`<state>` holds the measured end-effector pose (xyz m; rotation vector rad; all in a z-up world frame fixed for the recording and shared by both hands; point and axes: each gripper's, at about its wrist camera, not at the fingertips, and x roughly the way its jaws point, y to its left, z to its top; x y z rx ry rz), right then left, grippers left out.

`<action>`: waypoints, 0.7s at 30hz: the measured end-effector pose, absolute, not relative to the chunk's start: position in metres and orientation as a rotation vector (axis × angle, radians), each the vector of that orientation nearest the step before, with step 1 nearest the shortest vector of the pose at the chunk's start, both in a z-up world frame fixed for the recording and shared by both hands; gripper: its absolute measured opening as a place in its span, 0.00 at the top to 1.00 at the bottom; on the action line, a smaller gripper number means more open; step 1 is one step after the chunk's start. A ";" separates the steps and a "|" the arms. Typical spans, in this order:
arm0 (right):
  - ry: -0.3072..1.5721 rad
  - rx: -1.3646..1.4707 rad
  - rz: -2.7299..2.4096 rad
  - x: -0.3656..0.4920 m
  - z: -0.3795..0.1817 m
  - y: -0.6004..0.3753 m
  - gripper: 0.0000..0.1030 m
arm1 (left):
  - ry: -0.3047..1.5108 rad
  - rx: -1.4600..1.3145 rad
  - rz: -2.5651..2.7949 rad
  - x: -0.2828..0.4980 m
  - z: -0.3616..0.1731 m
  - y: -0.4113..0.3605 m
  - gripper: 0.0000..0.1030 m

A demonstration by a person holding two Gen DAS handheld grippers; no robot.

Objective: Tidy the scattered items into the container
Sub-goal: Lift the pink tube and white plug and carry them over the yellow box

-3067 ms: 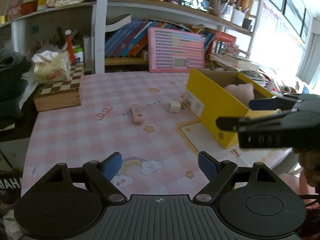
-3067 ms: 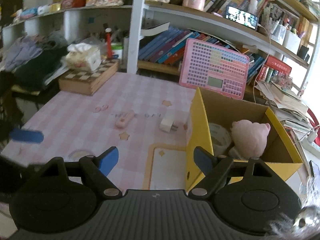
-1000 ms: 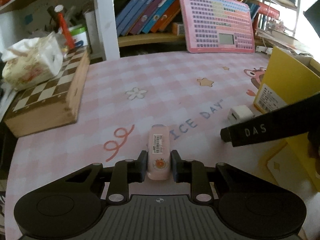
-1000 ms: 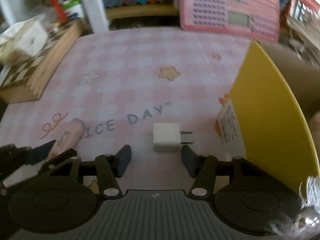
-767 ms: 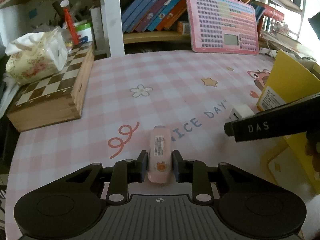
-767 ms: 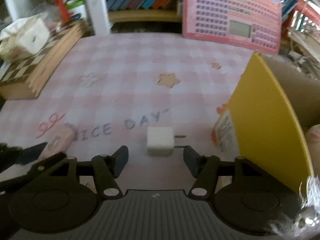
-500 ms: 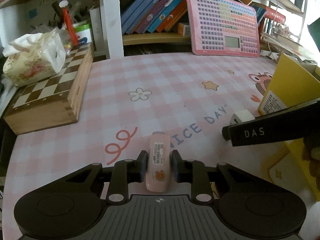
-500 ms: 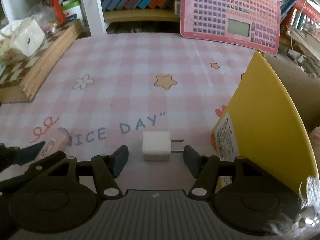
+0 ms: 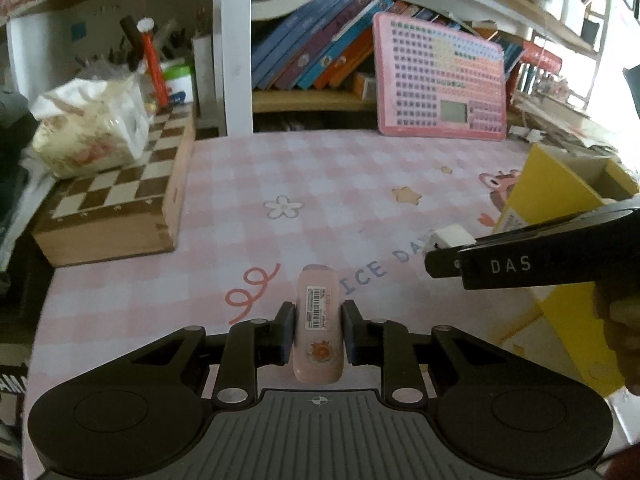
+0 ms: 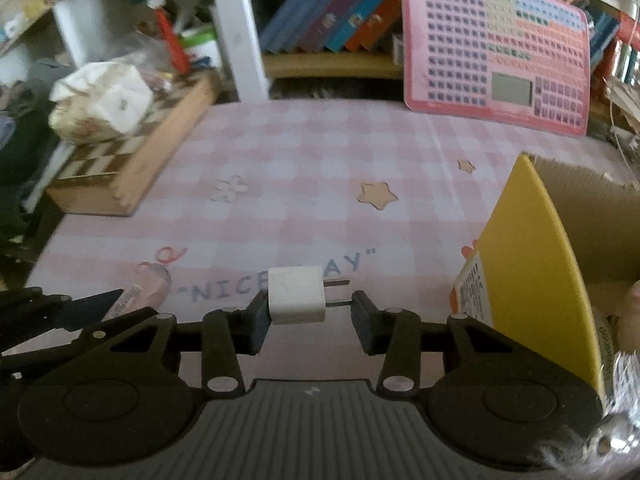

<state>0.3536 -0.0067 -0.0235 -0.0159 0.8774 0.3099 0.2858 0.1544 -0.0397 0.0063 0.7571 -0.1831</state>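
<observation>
Left gripper (image 9: 316, 330) jaws clamped on pink tube (image 9: 319, 322), long axis forward; right gripper (image 10: 307, 316) jaws narrowed around white charger (image 10: 296, 294), prongs rightward toward yellow box (image 10: 536, 264) at worktop's right edge.

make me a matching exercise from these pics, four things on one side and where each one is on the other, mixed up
Things:
1. pink tube
2. white charger
3. tissue pack
4. pink keyboard toy

Places:
A. on top of the chessboard box
B. between the fingers of the right gripper, one pad touching it
C. leaning against the bookshelf at the back of the table
D. clamped in the left gripper

Pairs: 1-D, 2-B, 3-A, 4-C
</observation>
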 end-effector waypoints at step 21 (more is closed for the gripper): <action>0.759 -0.066 0.376 0.224 0.025 -0.031 0.60 | 0.609 0.026 -0.242 0.169 0.025 0.159 0.78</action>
